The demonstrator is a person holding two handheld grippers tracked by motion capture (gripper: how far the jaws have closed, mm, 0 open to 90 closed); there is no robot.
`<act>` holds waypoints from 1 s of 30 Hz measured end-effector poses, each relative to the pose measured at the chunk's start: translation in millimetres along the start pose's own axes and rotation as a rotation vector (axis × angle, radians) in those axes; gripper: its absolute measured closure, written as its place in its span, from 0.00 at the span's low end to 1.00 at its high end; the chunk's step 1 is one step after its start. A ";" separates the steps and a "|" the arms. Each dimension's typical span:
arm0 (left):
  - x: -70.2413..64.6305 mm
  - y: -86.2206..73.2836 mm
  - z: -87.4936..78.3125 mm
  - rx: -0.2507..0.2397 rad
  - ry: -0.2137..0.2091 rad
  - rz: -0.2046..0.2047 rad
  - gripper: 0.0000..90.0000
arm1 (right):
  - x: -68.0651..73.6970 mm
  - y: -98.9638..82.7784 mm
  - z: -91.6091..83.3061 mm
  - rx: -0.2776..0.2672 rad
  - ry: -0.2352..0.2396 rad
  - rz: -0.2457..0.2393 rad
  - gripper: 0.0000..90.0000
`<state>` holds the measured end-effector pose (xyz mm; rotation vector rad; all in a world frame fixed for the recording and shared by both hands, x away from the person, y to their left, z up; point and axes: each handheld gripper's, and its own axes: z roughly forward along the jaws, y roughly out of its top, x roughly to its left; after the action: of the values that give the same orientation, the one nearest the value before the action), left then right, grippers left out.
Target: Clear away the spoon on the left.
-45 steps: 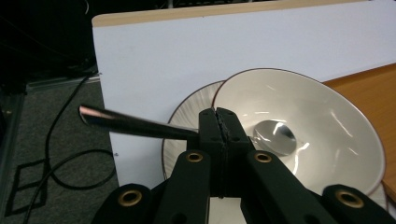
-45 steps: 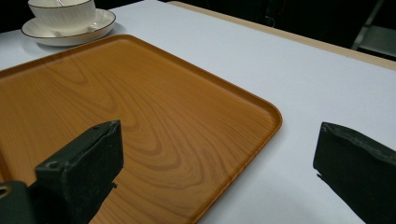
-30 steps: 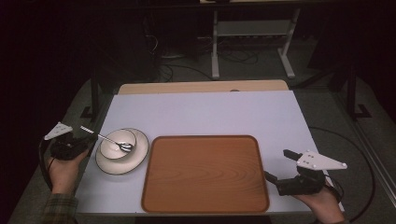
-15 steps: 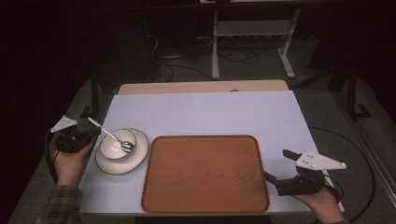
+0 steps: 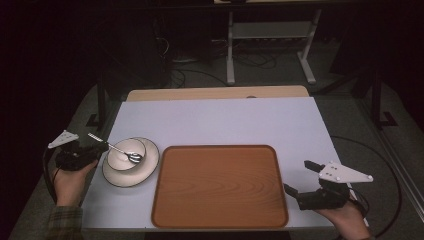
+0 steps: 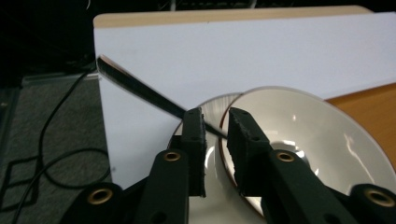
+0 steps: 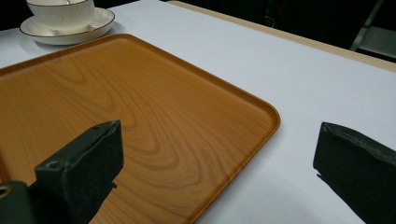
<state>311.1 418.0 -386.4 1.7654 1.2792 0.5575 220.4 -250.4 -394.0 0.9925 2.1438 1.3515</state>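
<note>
Spoon (image 5: 116,148) rests in the bowl (image 5: 126,155), handle between the left tool (image 6: 215,125)'s just-loosened jaws, while the right tool (image 5: 296,177) waits spread beside the tray (image 5: 220,220).

Both grippers (image 5: 100,148) (image 5: 300,179) are showing matte black jaws with brass-ringed screw holes, each wearing a pale grey three-cornered plate on top. A black cable is trailing behind the left one, beside a plaid sleeve (image 5: 62,222).

We had the left gripper (image 5: 100,148) pinching the spoon (image 5: 116,148) handle, and now its jaws have just eased apart, with the handle loose in the gap. The spoon's bowl end sits in the cup (image 5: 125,155), shifted a bit.
</note>
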 end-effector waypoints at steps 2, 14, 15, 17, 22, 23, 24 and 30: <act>1.0 -2.3 -2.8 0.003 -0.006 -0.008 0.81 | -0.1 0.1 -0.2 0.000 0.000 0.000 0.01; 8.4 -1.1 8.6 -0.010 -0.018 -0.045 0.56 | 0.5 0.5 1.2 0.003 0.001 -0.001 0.01; 8.6 -0.3 10.8 -0.009 -0.018 -0.046 0.56 | 0.5 0.5 1.3 0.003 0.001 -0.002 0.01; 8.7 0.7 15.9 -0.014 -0.032 -0.062 0.56 | 0.8 0.5 1.8 0.005 0.001 -0.005 0.01; 8.8 0.6 24.8 -0.008 -0.047 -0.067 0.63 | 0.9 0.4 2.3 0.006 0.002 -0.006 0.01; 8.8 0.3 25.2 -0.008 -0.049 -0.070 0.64 | 0.8 0.3 2.3 0.006 0.002 -0.006 0.01; 8.8 -0.1 25.3 -0.008 -0.051 -0.070 0.67 | 0.7 0.2 2.2 0.007 0.001 -0.006 0.01; 9.8 -1.0 24.1 -0.018 -0.058 -0.071 0.76 | 0.5 0.3 1.8 0.005 0.000 -0.005 0.01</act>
<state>332.5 418.0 -401.2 1.7026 1.2868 0.4731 221.4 -248.9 -394.5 0.9879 2.1499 1.3440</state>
